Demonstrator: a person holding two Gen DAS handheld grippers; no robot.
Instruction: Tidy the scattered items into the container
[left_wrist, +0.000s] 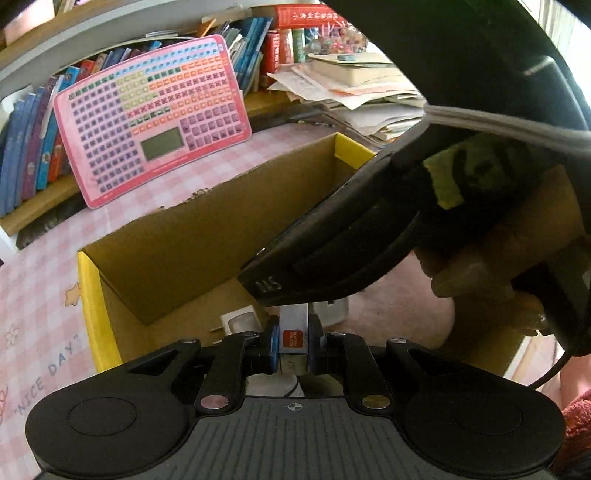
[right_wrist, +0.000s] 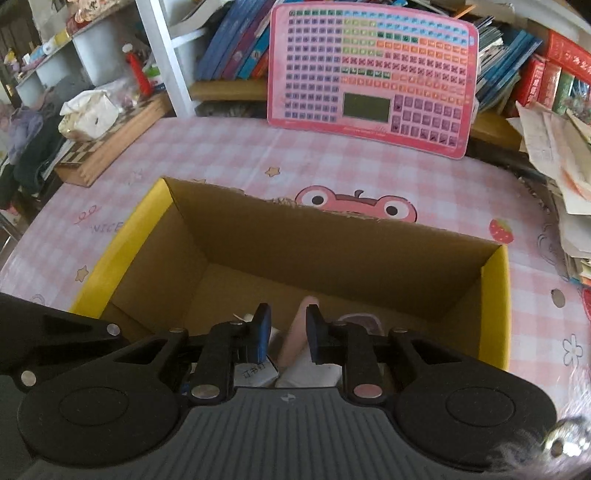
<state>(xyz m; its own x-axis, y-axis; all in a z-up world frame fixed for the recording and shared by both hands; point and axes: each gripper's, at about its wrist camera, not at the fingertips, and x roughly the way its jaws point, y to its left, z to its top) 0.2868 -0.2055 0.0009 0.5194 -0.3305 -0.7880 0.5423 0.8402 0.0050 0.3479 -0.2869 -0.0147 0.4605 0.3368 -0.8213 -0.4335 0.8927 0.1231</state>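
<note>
the left gripper (left_wrist: 291, 341) is clenched on a small grey box with an orange label (left_wrist: 293, 332), held over the near end of the cardboard box (left_wrist: 177, 236); it looks light, rigid and smooth, so a pinch across its narrow sides suits it, its long axis pointing away toward the box floor; the right gripper (right_wrist: 288, 332) pinches a pale pink stick-like item (right_wrist: 295, 339), also above the cardboard box, its length pointing forward

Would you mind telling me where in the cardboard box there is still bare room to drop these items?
The cardboard box has bare floor along its far wall and right yellow end. The near side is crowded: white packets lie beneath both claws. Outside, the pink checked tablecloth lies bare between the box and the pink keypad toy.
</note>
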